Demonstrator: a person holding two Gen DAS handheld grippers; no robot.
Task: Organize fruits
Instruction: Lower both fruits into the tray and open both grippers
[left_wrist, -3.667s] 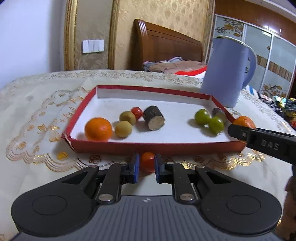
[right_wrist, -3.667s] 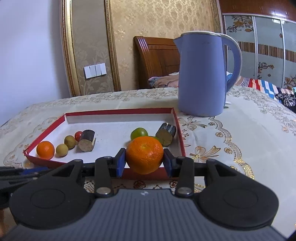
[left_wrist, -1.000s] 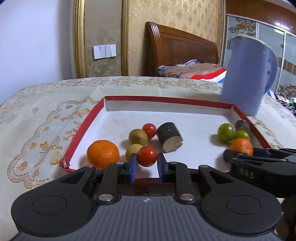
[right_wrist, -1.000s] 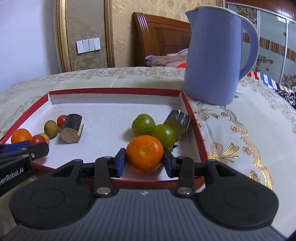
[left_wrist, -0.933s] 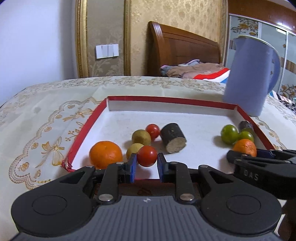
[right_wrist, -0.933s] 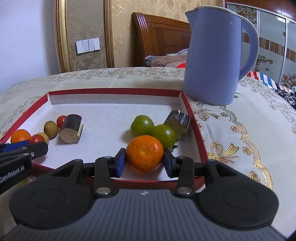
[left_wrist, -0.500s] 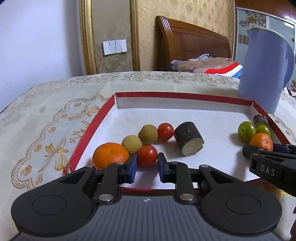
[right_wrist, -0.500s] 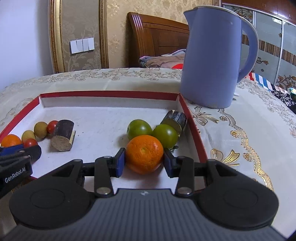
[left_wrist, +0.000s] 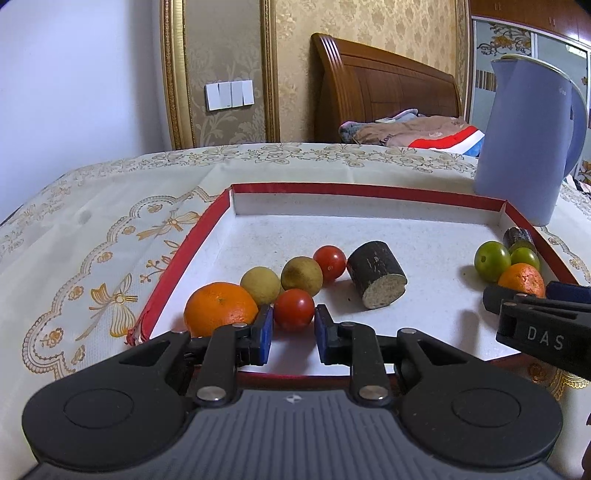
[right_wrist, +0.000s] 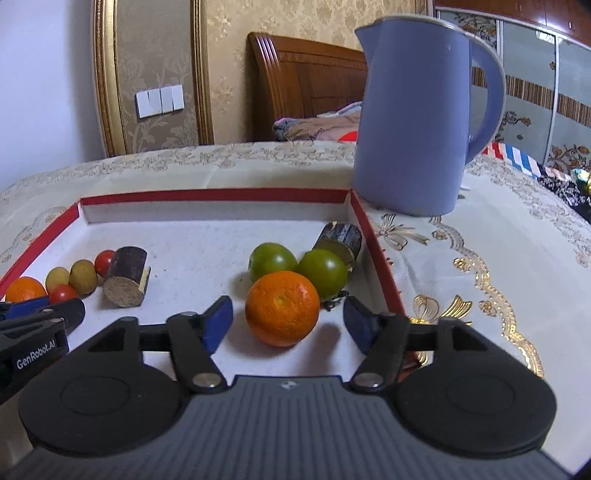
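A red-rimmed white tray (left_wrist: 369, 190) (right_wrist: 214, 194) holds the fruit. My left gripper (left_wrist: 292, 328) is open; a red cherry tomato (left_wrist: 293, 308) rests on the tray floor between its blue pads, beside an orange (left_wrist: 220, 308) and two yellow-brown fruits (left_wrist: 260, 285). My right gripper (right_wrist: 288, 323) is open wide; an orange (right_wrist: 282, 308) sits on the tray between its pads, in front of two green fruits (right_wrist: 271, 261). The left gripper's fingers (right_wrist: 40, 314) show at the left of the right wrist view.
A blue-lilac kettle (right_wrist: 421, 118) (left_wrist: 532, 144) stands on the patterned tablecloth just beyond the tray's far right corner. Two dark cut stalk pieces (left_wrist: 376, 273) (right_wrist: 341, 240) lie in the tray, with another cherry tomato (left_wrist: 330, 257). A wooden bed headboard (left_wrist: 384, 88) is behind.
Both grippers have opened. The tomato and the orange, carried into the tray over the earlier frames, now rest on the tray floor, free of the pads.
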